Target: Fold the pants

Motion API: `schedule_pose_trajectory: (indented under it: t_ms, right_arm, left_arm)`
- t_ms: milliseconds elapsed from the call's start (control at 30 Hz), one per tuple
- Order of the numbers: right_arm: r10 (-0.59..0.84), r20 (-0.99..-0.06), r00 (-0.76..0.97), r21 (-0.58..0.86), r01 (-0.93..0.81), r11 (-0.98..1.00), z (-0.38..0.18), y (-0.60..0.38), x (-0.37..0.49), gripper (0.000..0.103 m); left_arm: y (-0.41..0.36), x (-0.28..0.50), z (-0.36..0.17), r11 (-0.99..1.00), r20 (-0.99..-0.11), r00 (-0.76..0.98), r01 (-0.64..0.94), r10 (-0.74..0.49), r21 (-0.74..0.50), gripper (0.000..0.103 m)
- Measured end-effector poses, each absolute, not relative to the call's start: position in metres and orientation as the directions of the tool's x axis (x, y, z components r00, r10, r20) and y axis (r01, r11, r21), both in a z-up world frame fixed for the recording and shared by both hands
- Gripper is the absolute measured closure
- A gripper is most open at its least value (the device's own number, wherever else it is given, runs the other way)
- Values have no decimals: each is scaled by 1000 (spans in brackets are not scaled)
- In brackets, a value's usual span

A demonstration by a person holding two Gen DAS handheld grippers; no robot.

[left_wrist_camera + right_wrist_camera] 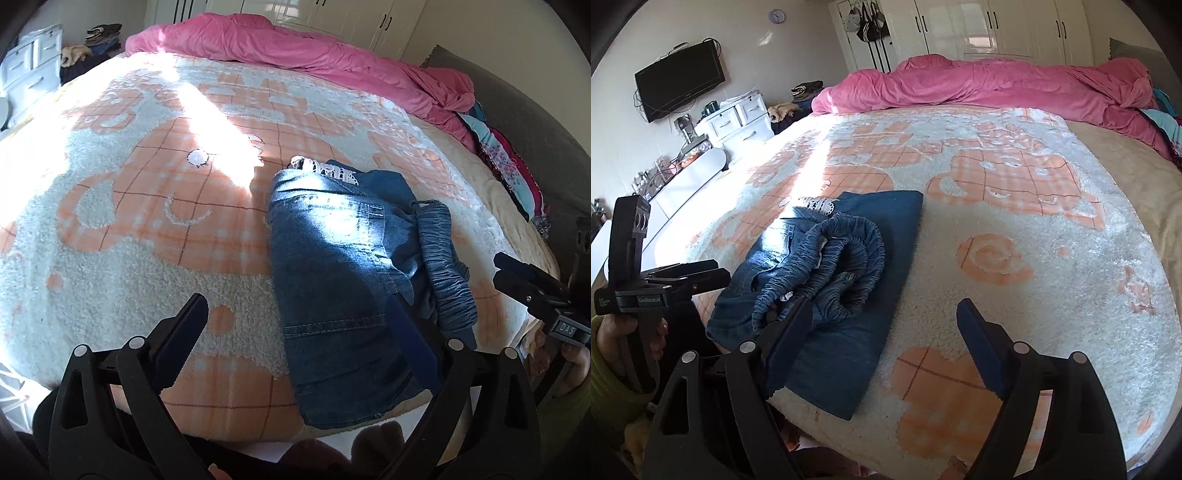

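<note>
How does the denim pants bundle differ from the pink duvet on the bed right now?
The denim pants are blue and lie folded in a compact stack at the near edge of the bed; the pink duvet lies bunched in a long ridge along the far side. The pants are far smaller, and their gathered waistband sits rumpled on top; the duvet spans nearly the whole far side. Both rest on the orange-and-white blanket, untouched by either tongs.

Folded denim pants (827, 280) lying on a bed (1052, 258) with an orange-and-white blanket, elastic waistband bunched on top. Right claw (882, 332) open above the near edge, its left finger over the pants. Left claw (701, 275) beside them, at left.
</note>
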State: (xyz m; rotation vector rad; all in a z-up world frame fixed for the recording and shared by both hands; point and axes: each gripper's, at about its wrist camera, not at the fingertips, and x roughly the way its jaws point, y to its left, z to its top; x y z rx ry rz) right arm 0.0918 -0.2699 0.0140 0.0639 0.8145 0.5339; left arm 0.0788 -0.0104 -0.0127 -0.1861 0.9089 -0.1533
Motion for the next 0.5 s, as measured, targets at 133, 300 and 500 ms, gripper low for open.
schedule_pose_trajectory:
  t_ms: [133, 300, 500]
  right_arm:
    - [500, -675, 543, 313, -403, 860, 8, -271, 102, 23]
    - [522, -689, 504, 371, -374, 850, -1, -270, 117, 23]
    - [548, -694, 466, 409, -371, 834, -7, -263, 129, 24]
  left_arm:
    - [-13, 84, -17, 970, -774, 593, 52, -222, -238, 13]
    - [-16, 93, -22, 962, -777, 579, 48, -247, -270, 13]
    - [-22, 108, -30, 958, -786, 561, 51, -260, -281, 13]
